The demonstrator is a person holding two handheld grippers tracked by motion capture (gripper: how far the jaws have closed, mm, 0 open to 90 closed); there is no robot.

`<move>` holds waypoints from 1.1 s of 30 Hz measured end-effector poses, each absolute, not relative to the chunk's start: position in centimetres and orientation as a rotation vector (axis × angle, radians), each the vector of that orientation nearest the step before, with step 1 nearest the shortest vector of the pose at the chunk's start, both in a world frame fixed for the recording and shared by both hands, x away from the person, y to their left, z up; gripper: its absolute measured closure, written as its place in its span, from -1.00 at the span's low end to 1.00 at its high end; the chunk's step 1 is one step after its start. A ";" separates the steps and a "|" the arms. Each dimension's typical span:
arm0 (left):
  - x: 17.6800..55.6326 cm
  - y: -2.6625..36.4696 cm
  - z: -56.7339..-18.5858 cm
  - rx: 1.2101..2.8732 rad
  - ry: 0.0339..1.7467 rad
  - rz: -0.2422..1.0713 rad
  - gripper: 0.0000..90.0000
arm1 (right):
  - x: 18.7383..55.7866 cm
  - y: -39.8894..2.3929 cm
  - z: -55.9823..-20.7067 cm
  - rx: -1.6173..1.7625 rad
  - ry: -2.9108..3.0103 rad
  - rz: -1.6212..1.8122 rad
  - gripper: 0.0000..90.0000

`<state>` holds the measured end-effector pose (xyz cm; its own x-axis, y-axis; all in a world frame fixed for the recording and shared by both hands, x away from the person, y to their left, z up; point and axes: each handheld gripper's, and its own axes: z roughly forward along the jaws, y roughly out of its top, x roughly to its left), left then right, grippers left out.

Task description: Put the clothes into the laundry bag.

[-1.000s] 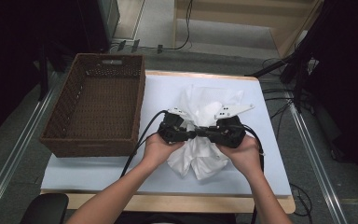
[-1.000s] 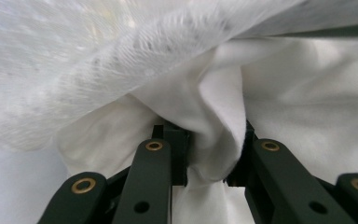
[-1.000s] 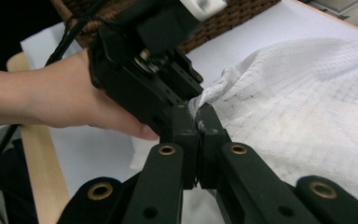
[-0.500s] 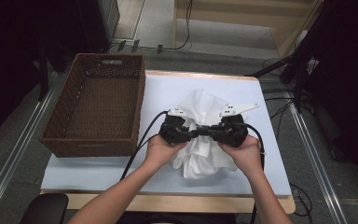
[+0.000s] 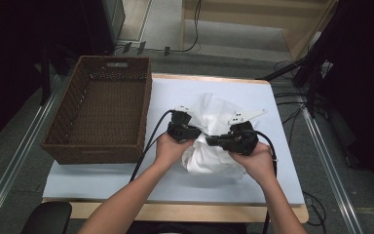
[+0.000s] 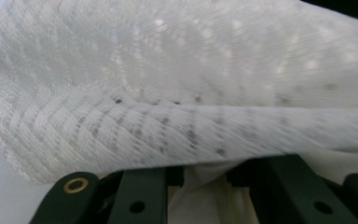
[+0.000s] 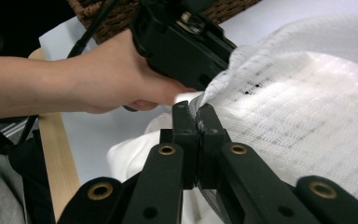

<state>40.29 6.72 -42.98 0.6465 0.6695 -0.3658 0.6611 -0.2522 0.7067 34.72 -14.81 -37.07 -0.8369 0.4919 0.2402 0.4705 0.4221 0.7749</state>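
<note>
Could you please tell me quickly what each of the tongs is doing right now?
Left tongs: jaws just been opening, white mesh cloth between them; grip cannot be told.
Right tongs: closed, pinching an edge of the white mesh cloth.

A wooden-edged table with a pale blue top [image 5: 102, 183] stands on grey carpeted floor [image 5: 9, 146]. Metal rails [image 5: 328, 175] run along both sides. Black cables [image 5: 292, 95] trail across the floor beyond, near a light wooden frame [image 5: 253, 17]; the surroundings are dark.

Both forearms reach in side by side — right claw [image 7: 198, 122] clamped tight, left claw [image 5: 184, 130] just eased wider.
</note>
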 end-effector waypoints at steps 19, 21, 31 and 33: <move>34.9 11.1 -40.0 2.130 0.927 0.068 -0.23 | 35.2 -16.4 -37.1 0.970 2.570 1.425 1.00; 34.4 11.5 -40.6 2.131 0.920 0.056 -0.26 | 35.3 -16.4 -37.2 0.968 2.569 1.429 1.00; 33.7 11.6 -44.5 2.184 0.949 0.029 -0.38 | 35.3 -16.4 -37.3 0.981 2.568 1.425 1.00; 33.8 11.5 -45.1 2.188 0.958 0.028 -0.36 | 35.3 -16.3 -37.4 0.983 2.569 1.425 1.00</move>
